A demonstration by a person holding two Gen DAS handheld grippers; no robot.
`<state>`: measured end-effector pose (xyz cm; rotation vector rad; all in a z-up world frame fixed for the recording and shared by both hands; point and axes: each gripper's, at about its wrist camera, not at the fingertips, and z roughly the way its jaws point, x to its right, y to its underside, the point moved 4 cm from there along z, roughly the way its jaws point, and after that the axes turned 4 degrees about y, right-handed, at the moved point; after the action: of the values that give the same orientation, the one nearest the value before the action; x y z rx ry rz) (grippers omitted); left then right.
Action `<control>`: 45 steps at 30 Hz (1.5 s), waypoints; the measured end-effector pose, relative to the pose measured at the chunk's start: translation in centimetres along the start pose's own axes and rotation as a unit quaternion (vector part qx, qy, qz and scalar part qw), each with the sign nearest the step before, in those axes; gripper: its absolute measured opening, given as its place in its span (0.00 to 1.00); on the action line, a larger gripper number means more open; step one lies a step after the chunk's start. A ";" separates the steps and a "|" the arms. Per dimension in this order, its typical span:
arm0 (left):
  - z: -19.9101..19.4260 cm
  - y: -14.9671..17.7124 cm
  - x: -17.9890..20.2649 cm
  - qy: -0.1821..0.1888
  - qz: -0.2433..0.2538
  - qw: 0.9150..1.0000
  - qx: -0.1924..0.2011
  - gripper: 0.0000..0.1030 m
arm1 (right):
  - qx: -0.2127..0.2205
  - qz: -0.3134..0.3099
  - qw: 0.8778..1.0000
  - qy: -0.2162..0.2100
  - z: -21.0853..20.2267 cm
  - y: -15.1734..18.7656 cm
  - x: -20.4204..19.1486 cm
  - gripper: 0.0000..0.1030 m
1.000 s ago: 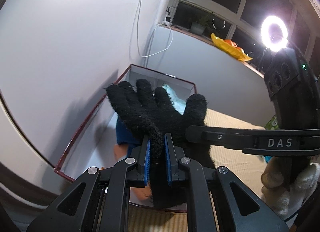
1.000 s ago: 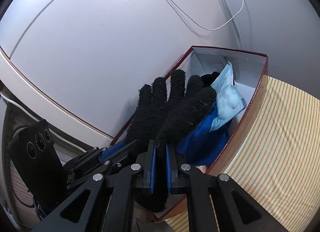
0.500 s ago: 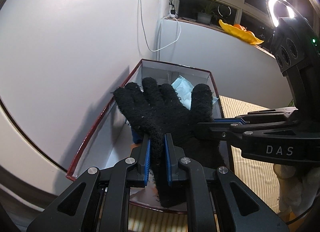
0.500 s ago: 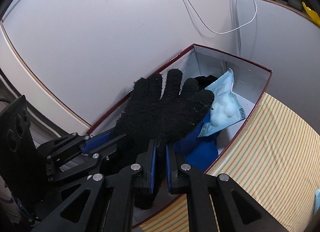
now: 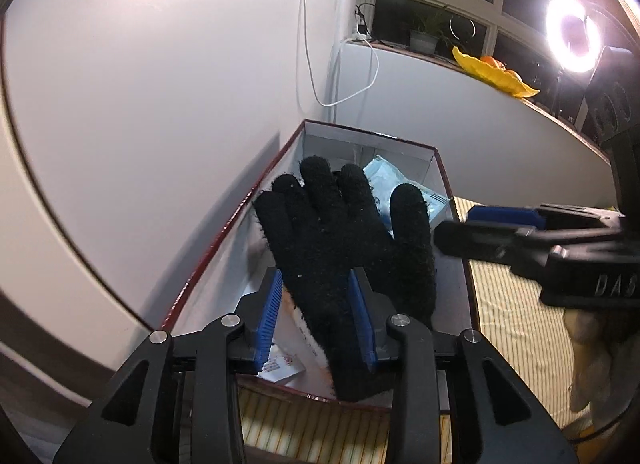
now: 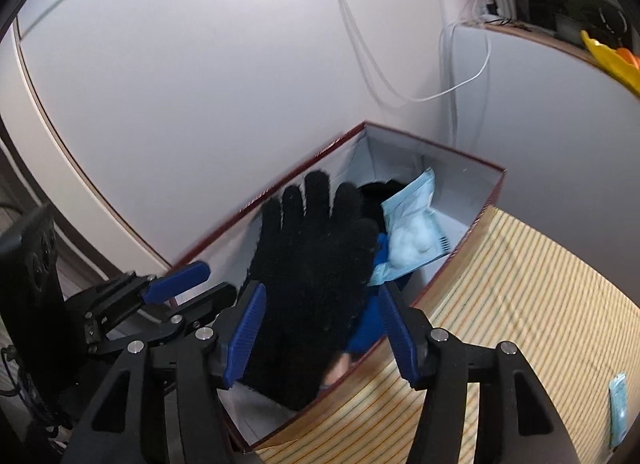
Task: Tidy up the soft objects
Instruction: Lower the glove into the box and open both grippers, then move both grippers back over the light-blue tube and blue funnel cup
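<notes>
Black glove [image 5: 344, 264] sits over the box [image 5: 224, 236], between both grippers' spreading blue pads. Left gripper [image 5: 316, 320] and right gripper [image 6: 320, 328] are letting go, neither pinching it. Cotton pack [image 6: 412, 236] lies at the far end.

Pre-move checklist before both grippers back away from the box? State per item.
1. Left gripper released: ok, jaws opening, pads look clear of the black glove between them.
2. Right gripper released: ok, jaws opening, glove between them but not pinched.
3. Glove over the box: ok, fingers and palm lie inside the rim.
4. Glove cuff fully inside: cannot tell, it sits at the near rim, partly hidden by the fingers.
5. Cotton ball packet undisturbed: ok, it lies in the box beyond the glove.
6. Glove settled on the contents: cannot tell.
</notes>
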<state>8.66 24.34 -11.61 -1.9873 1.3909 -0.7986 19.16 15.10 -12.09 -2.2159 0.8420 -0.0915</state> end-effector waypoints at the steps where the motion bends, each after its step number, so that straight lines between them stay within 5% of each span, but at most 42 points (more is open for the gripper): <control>1: -0.2 0.0 0.0 -0.002 0.002 1.000 0.003 0.32 | 0.004 0.000 1.000 0.005 -0.3 0.0 0.2 0.53; 12: -2.9 0.1 1.6 -0.003 0.018 0.999 0.033 0.32 | 0.027 0.018 0.999 0.022 -3.6 2.0 3.1 0.54; 16: -4.2 0.1 2.9 0.002 0.023 0.998 0.050 0.50 | 0.042 0.017 0.998 0.034 -5.4 3.4 4.4 0.54; 30: -4.8 0.5 11.4 0.061 0.075 0.993 0.063 0.52 | 0.079 0.030 0.992 0.089 -12.0 9.8 9.5 0.59; 45: 1.7 2.6 23.4 0.180 0.087 0.980 -0.022 0.53 | 0.075 0.124 0.970 0.195 -19.4 18.7 20.8 0.59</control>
<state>14.85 1.55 -11.27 -1.7803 1.7724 -1.0930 19.27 -18.87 -14.65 -1.9614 1.2753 -0.4653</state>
